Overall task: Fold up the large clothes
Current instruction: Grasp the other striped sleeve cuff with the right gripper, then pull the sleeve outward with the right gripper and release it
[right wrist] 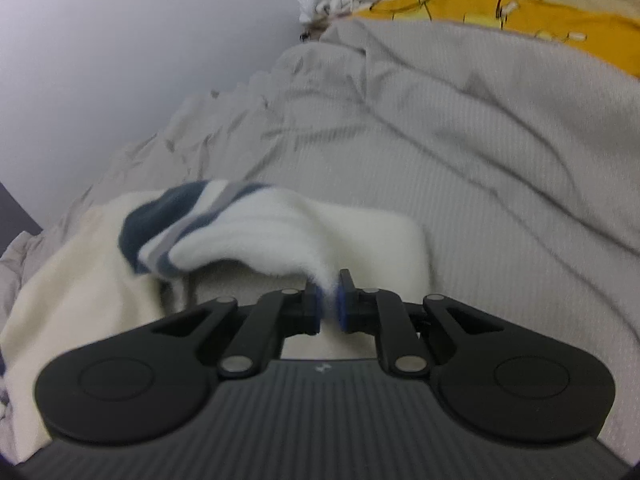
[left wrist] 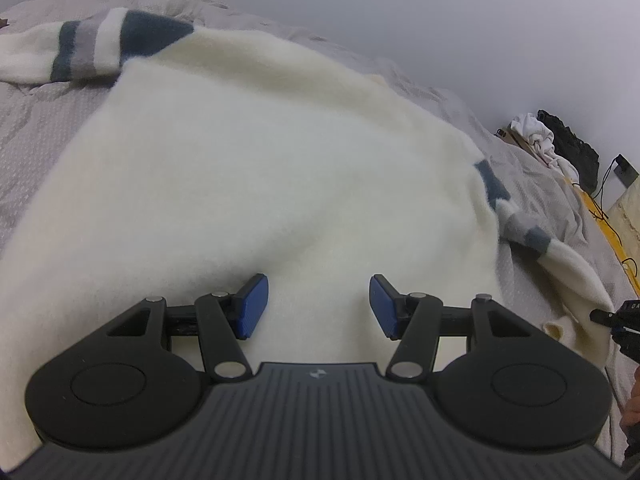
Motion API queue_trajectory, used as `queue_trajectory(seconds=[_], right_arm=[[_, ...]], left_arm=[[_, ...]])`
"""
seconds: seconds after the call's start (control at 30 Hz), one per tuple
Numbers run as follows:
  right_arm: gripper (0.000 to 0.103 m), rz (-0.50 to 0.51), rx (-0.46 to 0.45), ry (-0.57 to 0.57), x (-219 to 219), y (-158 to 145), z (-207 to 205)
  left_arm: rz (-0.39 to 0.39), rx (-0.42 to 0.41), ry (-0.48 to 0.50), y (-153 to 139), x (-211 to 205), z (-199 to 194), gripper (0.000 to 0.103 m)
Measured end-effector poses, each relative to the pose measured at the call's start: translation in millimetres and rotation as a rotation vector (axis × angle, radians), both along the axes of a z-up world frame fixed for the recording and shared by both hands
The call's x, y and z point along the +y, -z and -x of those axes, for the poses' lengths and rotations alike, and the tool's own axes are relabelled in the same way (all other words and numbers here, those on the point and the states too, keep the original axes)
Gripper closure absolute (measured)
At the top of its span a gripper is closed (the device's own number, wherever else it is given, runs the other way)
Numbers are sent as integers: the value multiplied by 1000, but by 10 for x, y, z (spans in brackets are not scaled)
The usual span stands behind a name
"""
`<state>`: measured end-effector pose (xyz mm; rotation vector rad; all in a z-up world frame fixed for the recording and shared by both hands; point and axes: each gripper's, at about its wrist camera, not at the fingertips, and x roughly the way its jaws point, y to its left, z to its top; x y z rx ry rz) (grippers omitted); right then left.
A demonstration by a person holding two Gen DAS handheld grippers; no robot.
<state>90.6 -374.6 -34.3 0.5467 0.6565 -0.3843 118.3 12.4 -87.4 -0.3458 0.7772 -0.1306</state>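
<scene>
Two grippers share the work at this moment, and they are doing different things: the right gripper is pinched tight on the white end of one sleeve of the sweater, while the left gripper hovers over the sweater's body with its blue pads spread wide and nothing between them. The step in hand looks like folding that sleeve inward across the torso. To do it well, the person would likely need to carry the sleeve over in a low, smooth arc so it lands flat and straight, and to use the idle left gripper to press or steady the body near the shoulder line so the thick fabric does not drag along with the pull. The sweater lies spread on a bed covered by a wrinkled grey sheet. It is cream-white and fuzzy, apparently a thick soft knit, with bands of dark teal, grey and white on both sleeves; the far sleeve rests bent beside the upper left of the body. Such plush material should crease softly and may spring back unless smoothed down after each fold.
</scene>
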Motion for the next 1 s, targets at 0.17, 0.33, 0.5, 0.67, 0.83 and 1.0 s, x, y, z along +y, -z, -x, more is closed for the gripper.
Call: queue_trajectory(seconds=[0.17,0.33,0.5,0.67,0.83,1.0], right_arm=[[80,-108,-40,14,-7,-53,24],[22,-288,-139,18,-44,-59,258],[18,-524,-203,3,-17,104,281],[18,-717,-226,95,-152,360,199],[17,-865,-294,268,-411,604,135],[17,-891,-365,347,-549,635,55]], left_arm=[[-3,-2,0,4,-1,35,41],[-6,-5,-1,12,2,37,41],[-9,-7,-8,18,-18,44,41],[4,-6,-18,38,0,42,41],[-4,-5,-18,66,-20,25,41],[-11,-8,-16,77,-46,21,40]])
